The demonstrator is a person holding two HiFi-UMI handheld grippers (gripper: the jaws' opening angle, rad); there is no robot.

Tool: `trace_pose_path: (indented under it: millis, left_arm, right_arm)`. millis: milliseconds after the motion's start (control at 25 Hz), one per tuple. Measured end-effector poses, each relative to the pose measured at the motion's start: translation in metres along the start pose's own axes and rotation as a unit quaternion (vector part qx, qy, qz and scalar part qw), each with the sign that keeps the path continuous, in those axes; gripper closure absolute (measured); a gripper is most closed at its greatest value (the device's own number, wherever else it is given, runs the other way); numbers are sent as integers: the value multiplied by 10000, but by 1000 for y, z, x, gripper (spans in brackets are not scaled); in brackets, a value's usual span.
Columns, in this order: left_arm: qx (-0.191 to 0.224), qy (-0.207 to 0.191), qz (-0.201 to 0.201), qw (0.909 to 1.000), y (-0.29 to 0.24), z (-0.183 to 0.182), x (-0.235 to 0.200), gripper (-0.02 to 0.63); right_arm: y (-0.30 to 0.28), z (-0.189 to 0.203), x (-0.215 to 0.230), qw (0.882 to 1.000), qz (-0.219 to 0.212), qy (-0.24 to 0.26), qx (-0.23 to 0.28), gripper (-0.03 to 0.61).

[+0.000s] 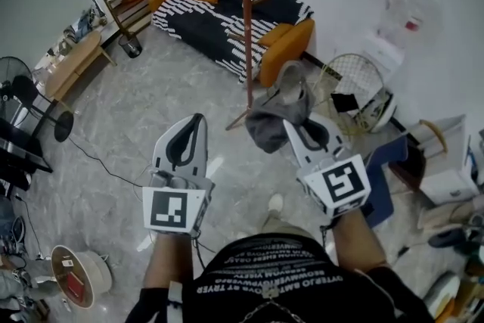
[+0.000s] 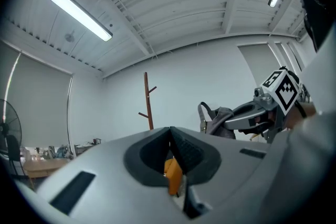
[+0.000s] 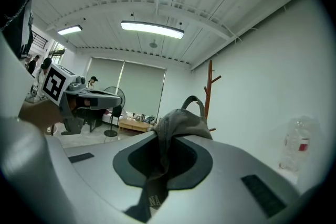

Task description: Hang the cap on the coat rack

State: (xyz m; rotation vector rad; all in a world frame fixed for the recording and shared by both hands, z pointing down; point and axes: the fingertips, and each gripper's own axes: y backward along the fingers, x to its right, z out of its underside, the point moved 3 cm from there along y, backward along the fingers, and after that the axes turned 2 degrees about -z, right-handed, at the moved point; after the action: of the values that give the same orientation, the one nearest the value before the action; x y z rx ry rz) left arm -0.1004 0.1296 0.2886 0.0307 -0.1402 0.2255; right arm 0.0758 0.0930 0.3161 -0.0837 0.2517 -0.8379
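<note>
Near coat rack (image 1: pixel 246 19): right tool (image 1: pixel 296 128) held forward, clamping cap (image 1: pixel 274 116); left tool (image 1: pixel 198 120) clenched, empty.

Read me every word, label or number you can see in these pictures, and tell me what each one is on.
"NA": on a strip of the cap hanging from the shut right claw; any further letters are cut off.
Black shirt: lines of white print, too blurred to read.
Bottle label: red, too small to read.
Marker cubes: square patterns only, no words.

Bright ceiling tube lights (image 2: pixel 81 13); sharp centre, fisheye-warped dark edges.
</note>
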Motion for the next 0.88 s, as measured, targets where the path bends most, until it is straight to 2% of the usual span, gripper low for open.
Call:
trace_pose_path:
  millis: [440, 880]
  left_arm:
    - [-195, 96, -174, 9996, -65, 13, -9, 611]
    - [-232, 81, -340, 9991, -119, 6, 17, 611]
  right_arm:
    - [-53, 12, 52, 9994, -316, -25, -112, 555]
    - [-65, 19, 113, 9976, -675, 120, -20, 555]
